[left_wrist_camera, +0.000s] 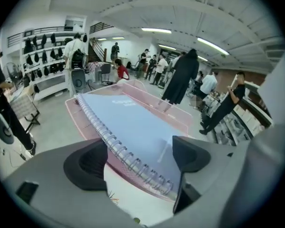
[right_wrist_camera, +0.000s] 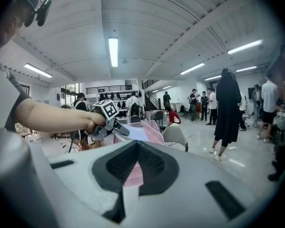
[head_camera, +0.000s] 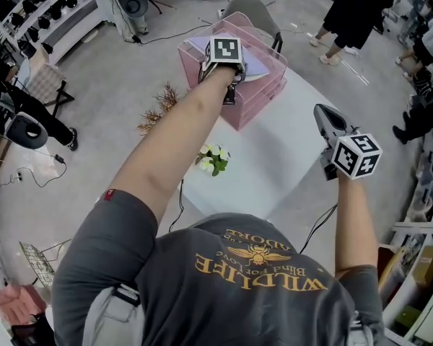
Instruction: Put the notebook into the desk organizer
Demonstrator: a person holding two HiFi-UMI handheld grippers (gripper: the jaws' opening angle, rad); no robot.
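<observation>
Where the white worktop (head_camera: 289, 157) stands on a grey floor (head_camera: 115, 85), the wire-bound notebook (left_wrist_camera: 133, 122) lies in the pink clear-plastic desk organizer (head_camera: 256, 96). The left gripper (left_wrist_camera: 138, 156) fingers are released near it, and the right gripper (right_wrist_camera: 137, 148) fingers are clenched on nothing.

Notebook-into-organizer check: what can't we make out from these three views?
- Left gripper: in the head view its marker cube covers the jaws. Only its own view shows them standing apart.
- Pale blue spiral-bound notebook: the cover print is blurred in the left gripper view, and the gripper's body covers part of its near edge.
- Pink translucent desk organizer: in the head view, what its lower levels hold is hidden under the notebook.
</observation>
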